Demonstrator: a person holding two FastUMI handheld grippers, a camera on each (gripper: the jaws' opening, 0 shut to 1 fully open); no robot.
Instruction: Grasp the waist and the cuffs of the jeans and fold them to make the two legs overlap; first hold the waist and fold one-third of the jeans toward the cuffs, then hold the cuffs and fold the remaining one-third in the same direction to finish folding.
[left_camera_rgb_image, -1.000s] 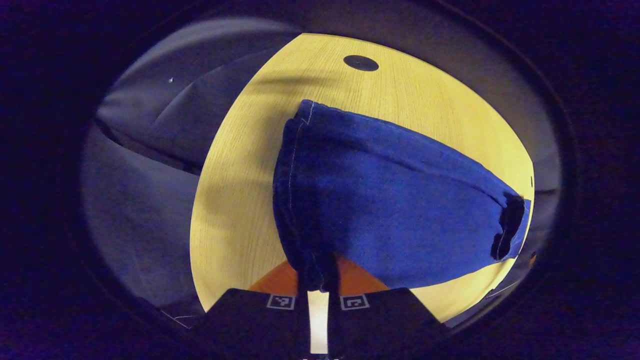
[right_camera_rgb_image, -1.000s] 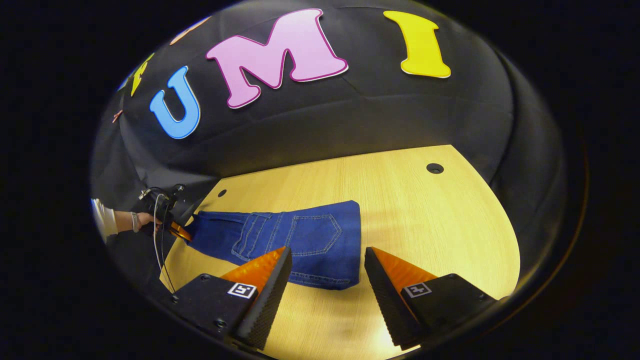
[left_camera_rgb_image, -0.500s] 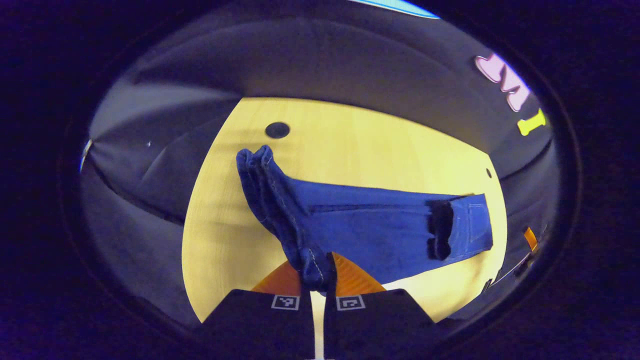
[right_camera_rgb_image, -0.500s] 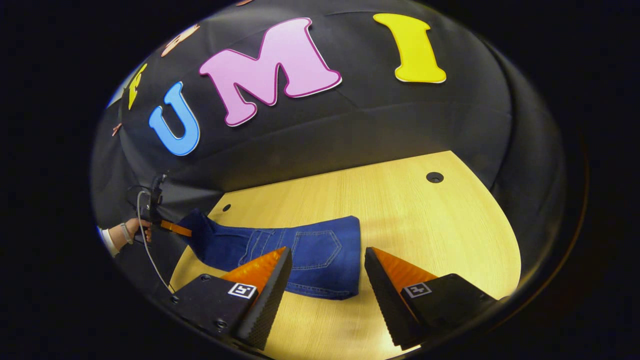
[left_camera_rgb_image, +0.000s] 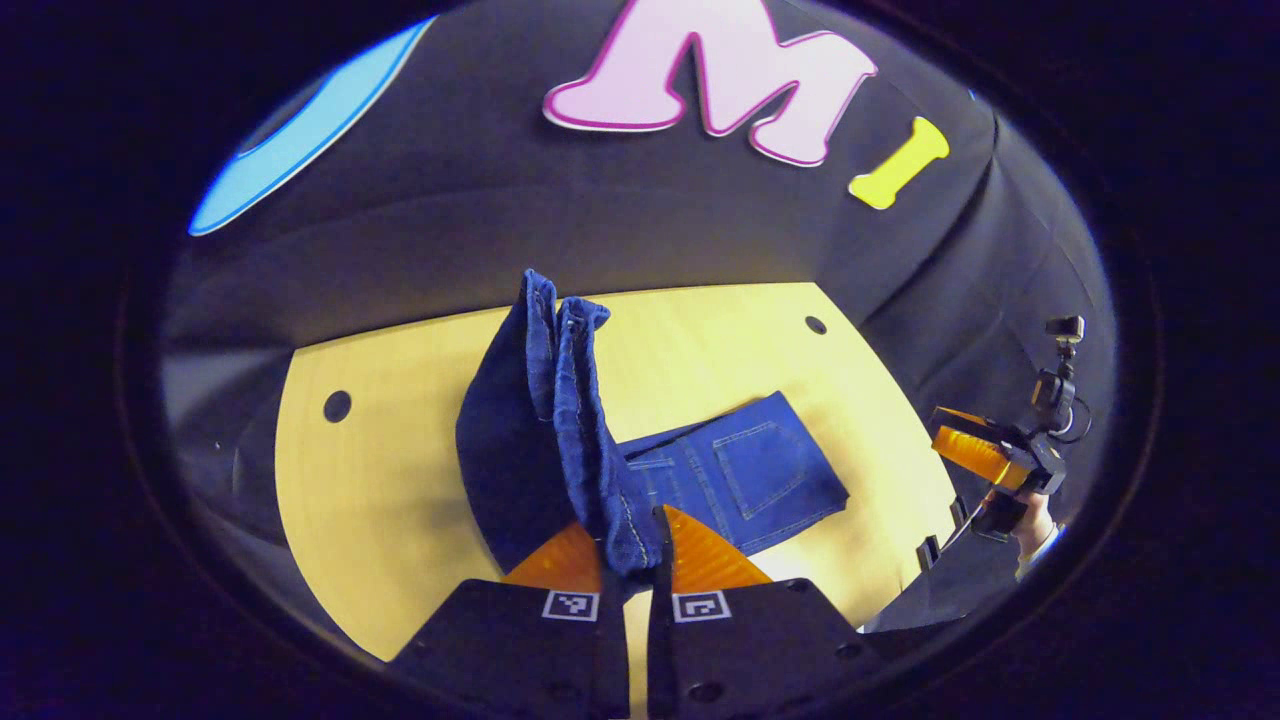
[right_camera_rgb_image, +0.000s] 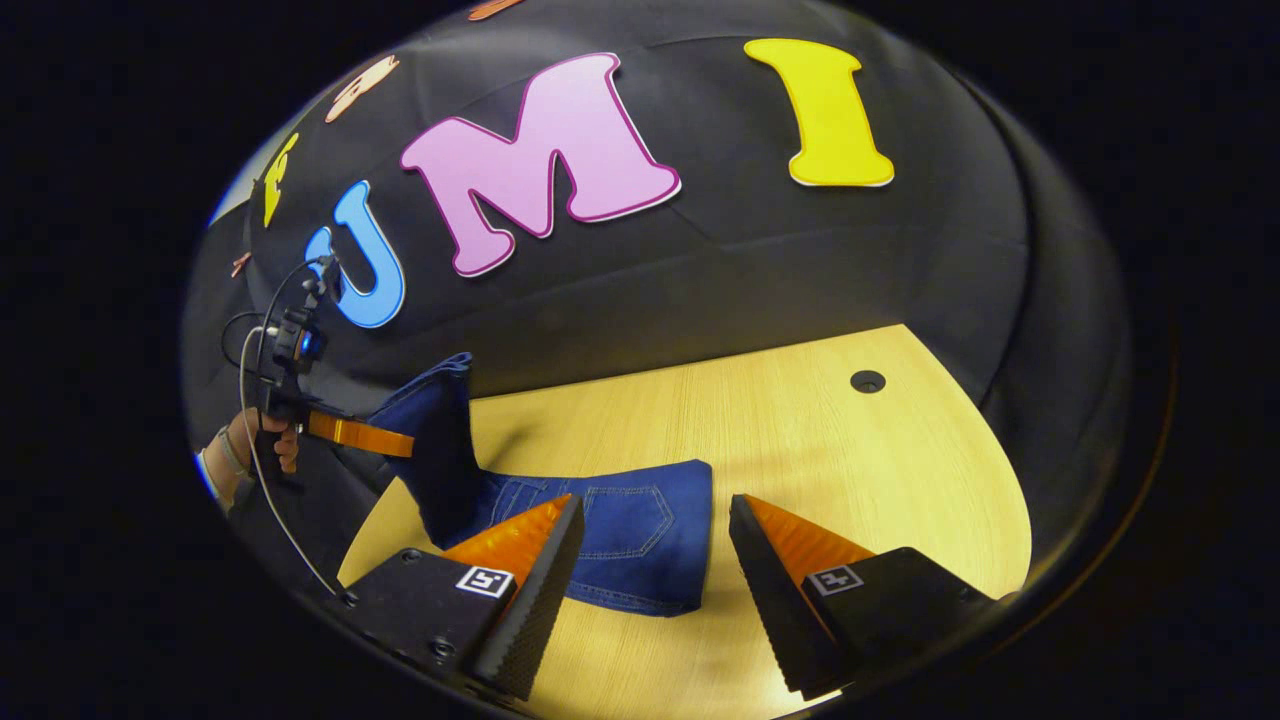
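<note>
— What's your worry right now?

— My left gripper (left_camera_rgb_image: 632, 540) is pinching the cuff end of the jeans (left_camera_rgb_image: 740, 480), both orange fingers pressed on the bunched denim, and that end is lifted clear of the tabletop (left_camera_rgb_image: 380, 500). The bite looks narrow to me. Denim this thick is heavy, so if the stacked layers slide between the fingers, one leg could drop out and the fold would land crooked.

— And the other end?

— The waist end with its stitched back pocket (right_camera_rgb_image: 640, 515) lies flat near the middle of the tabletop, closer to the near edge. Nothing pins it. My right gripper (right_camera_rgb_image: 655, 560) hangs just above the near edge with its fingers spread, holding nothing. If I carry the cuffs over too fast, I judge the flat part may drag or bunch.

— How does the cloth look?

— Dark blue denim, stiff enough to stand in two upright folds above my left gripper, with pale contrast stitching along the seams. The tabletop is smooth, light wood-grain laminate with round cable holes (left_camera_rgb_image: 337, 406), so it offers little friction. My gripper fingers are ribbed orange wedges with dark textured pads (right_camera_rgb_image: 530, 590).
</note>
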